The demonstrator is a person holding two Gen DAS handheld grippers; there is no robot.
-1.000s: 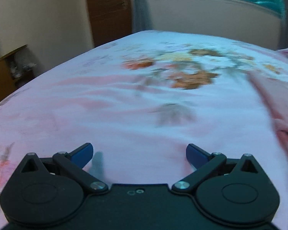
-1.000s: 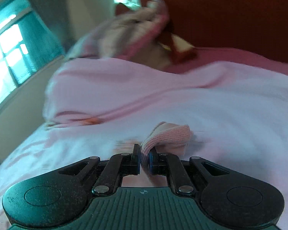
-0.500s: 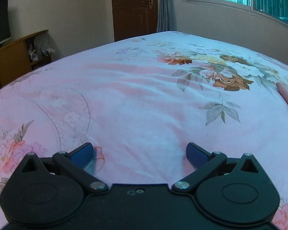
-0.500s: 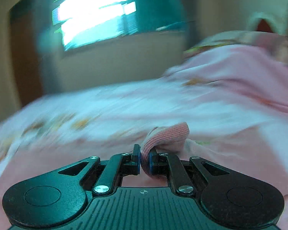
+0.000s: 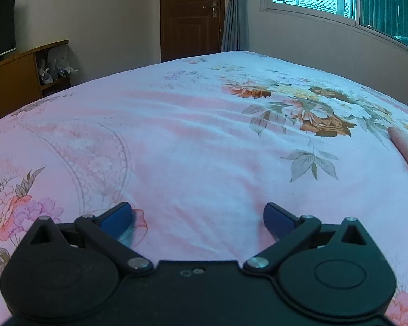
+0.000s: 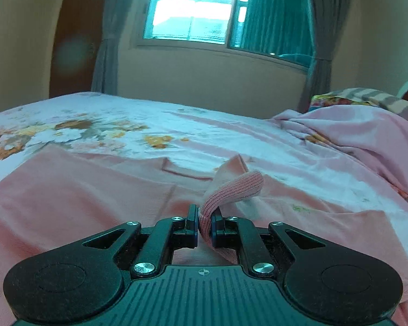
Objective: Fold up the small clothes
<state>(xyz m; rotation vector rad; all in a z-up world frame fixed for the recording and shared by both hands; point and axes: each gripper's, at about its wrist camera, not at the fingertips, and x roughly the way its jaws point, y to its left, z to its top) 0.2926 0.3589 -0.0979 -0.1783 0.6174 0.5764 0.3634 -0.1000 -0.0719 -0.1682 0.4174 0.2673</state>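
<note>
On a flowered bedsheet (image 5: 193, 146), my left gripper (image 5: 198, 214) hovers with jaws spread wide and nothing between them. Farther right, the pink garment (image 6: 76, 190) lies spread across the bed, one edge just showing in the left view. My right gripper (image 6: 204, 226) is clamped tight on its ribbed cuff (image 6: 234, 190), lifted off the cloth. I judge the folding barely begun: no crease is set, every fold remains.

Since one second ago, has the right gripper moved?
Yes. The right gripper, shut on the pink ribbed cuff, swung from the pillows toward the window.
</note>
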